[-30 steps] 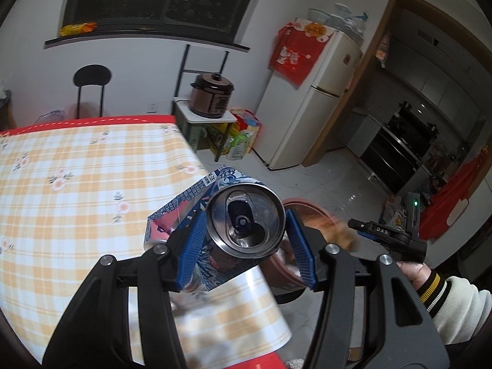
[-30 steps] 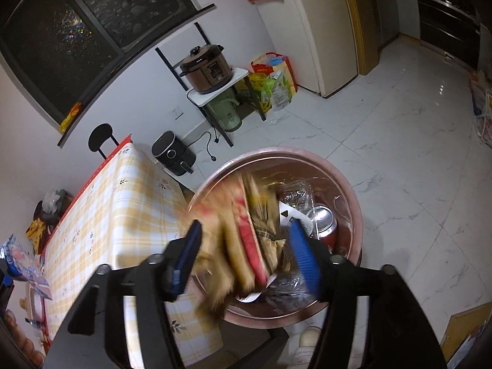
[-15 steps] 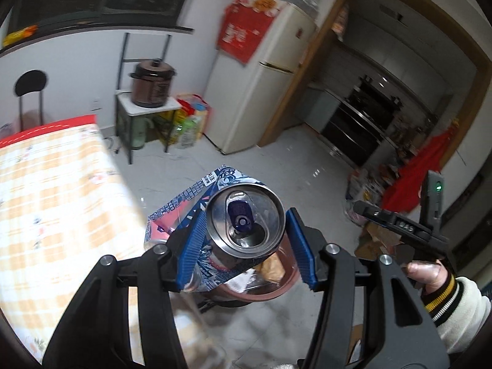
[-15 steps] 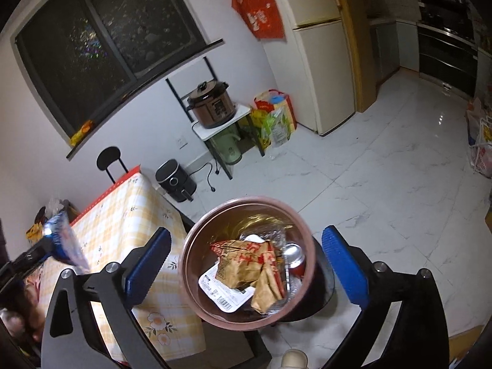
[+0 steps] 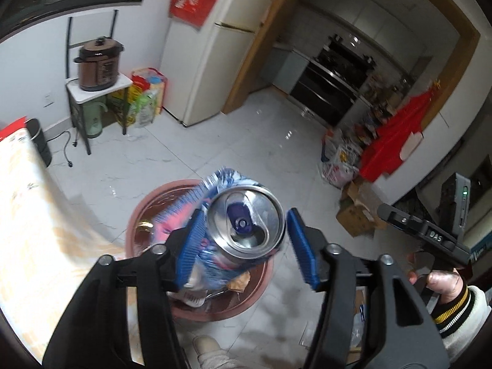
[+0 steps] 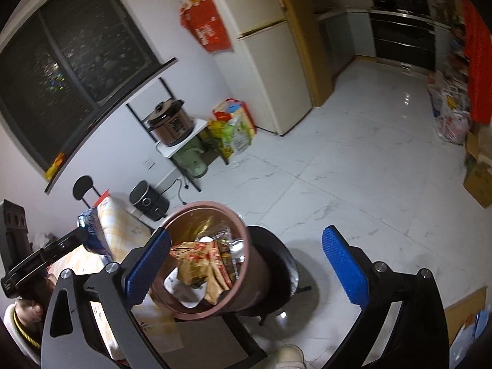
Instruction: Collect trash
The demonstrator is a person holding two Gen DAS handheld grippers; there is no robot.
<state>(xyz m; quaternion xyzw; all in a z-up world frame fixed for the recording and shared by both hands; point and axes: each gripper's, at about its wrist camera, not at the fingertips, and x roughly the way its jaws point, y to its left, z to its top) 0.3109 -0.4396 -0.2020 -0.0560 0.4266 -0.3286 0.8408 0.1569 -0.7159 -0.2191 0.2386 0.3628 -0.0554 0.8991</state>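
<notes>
My left gripper (image 5: 243, 246) is shut on a silver drink can (image 5: 246, 224) and a blue-and-pink wrapper (image 5: 184, 212), held over the pink trash bin (image 5: 138, 215). In the right wrist view the bin (image 6: 246, 236) stands on a black stool and holds brown snack wrappers (image 6: 200, 264), a white tray and a can. My right gripper (image 6: 246, 264) is open and empty above the bin. The left gripper with its wrapper (image 6: 92, 230) shows at the left of that view.
A table with an orange checked cloth (image 5: 27, 230) is to the left of the bin. A fridge (image 6: 264, 70), a rack with a cooker (image 6: 172, 123), bags (image 6: 233, 129) and cardboard boxes (image 6: 479, 178) stand around the white tile floor.
My left gripper carried the can and wrapper from above the table to over the bin. My right gripper let its snack wrappers fall into the bin, opened wide and rose.
</notes>
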